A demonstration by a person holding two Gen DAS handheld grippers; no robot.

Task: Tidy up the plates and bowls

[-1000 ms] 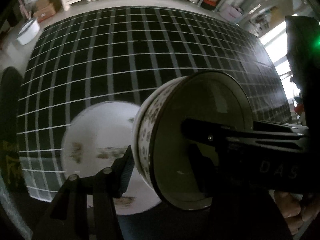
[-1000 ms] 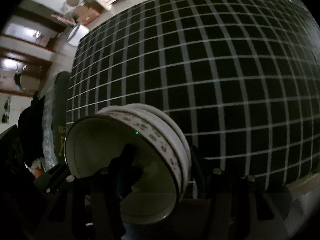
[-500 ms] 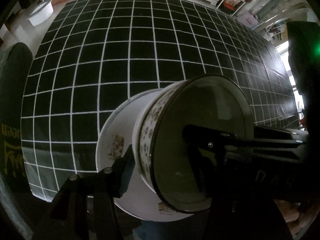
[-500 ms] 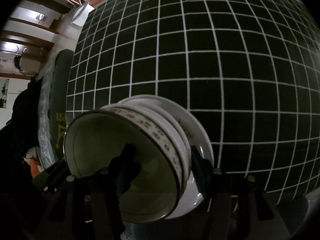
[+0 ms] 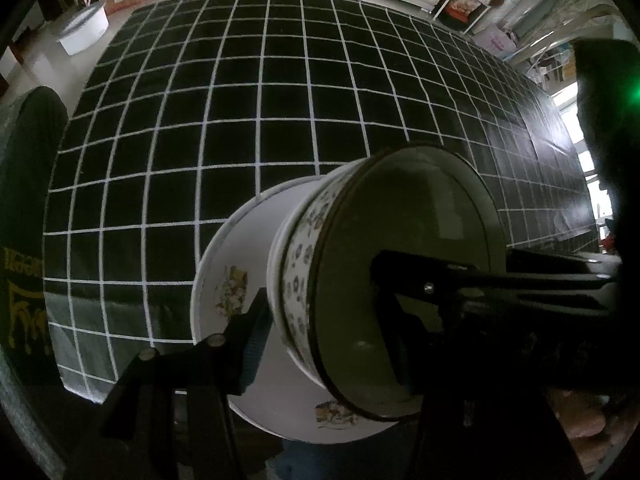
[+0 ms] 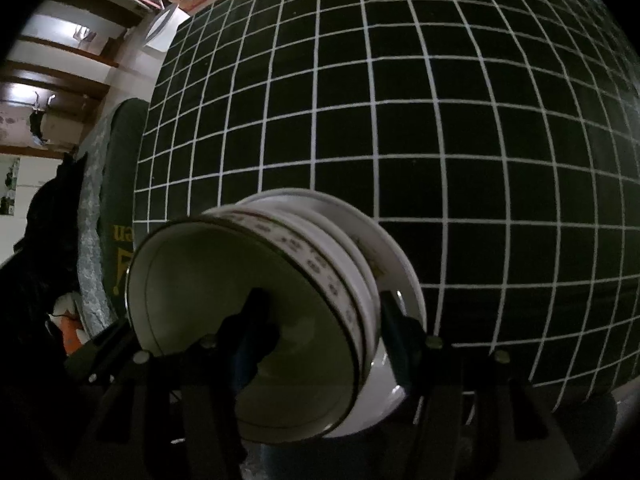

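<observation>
Two nested bowls with a dark rim and a flowered band (image 5: 304,276) (image 6: 320,264) hang tilted between both grippers. My left gripper (image 5: 328,328) is shut on their rim, one finger (image 5: 252,340) outside the wall and the other inside. My right gripper (image 6: 324,324) is shut on the opposite rim in the same way. Right under the bowls lies a white plate with flower prints (image 5: 224,284) (image 6: 404,280) on the black grid cloth (image 5: 240,120). The bowls hide whether they touch the plate.
A dark green roll with yellow lettering (image 5: 24,248) (image 6: 120,200) lies along the cloth's left edge. The table's near edge runs just below the plate. A white tub (image 5: 82,28), boxes and shelves stand on the floor beyond the far edge.
Both grippers carried the bowls leftwards and downwards, so that they now hang over the plate that lay to their left. The grips have not changed.
</observation>
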